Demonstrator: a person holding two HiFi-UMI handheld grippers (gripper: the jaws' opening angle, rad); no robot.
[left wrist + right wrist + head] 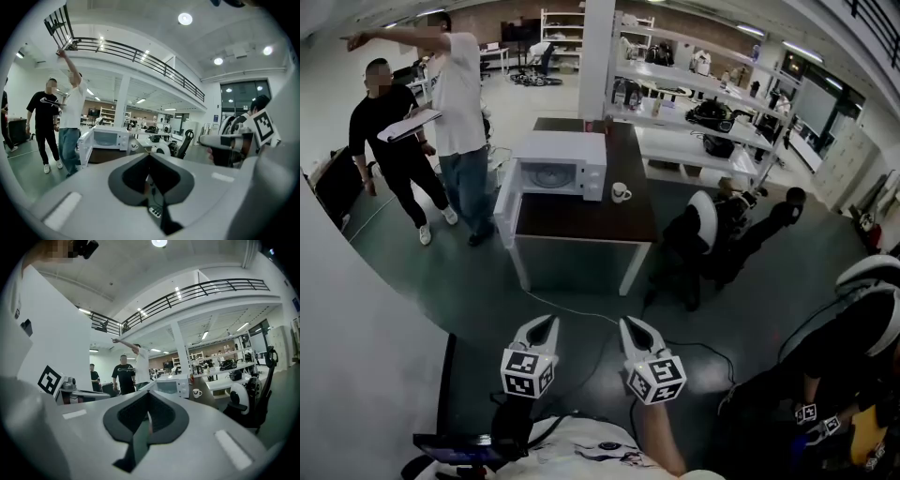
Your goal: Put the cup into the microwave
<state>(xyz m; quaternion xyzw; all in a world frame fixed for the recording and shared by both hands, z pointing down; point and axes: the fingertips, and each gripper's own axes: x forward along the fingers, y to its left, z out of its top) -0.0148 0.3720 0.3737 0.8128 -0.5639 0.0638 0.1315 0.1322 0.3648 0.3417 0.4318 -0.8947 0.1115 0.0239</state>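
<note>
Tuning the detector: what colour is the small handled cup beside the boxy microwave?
White; the small handled cup shows best in the head view.

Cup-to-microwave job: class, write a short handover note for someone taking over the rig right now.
Left tool: shut, empty.
Right tool: shut, empty. Both are held well short of the table.
Cup: upright on the table, just right of the microwave, not touching it.
Microwave door: open.
Done: nothing beyond the open door.
Left: approach, grip the cup, set it inside.

One cup (621, 193), one microwave (562, 165), one table (581, 220), two grippers (550, 321) (629, 323)
</note>
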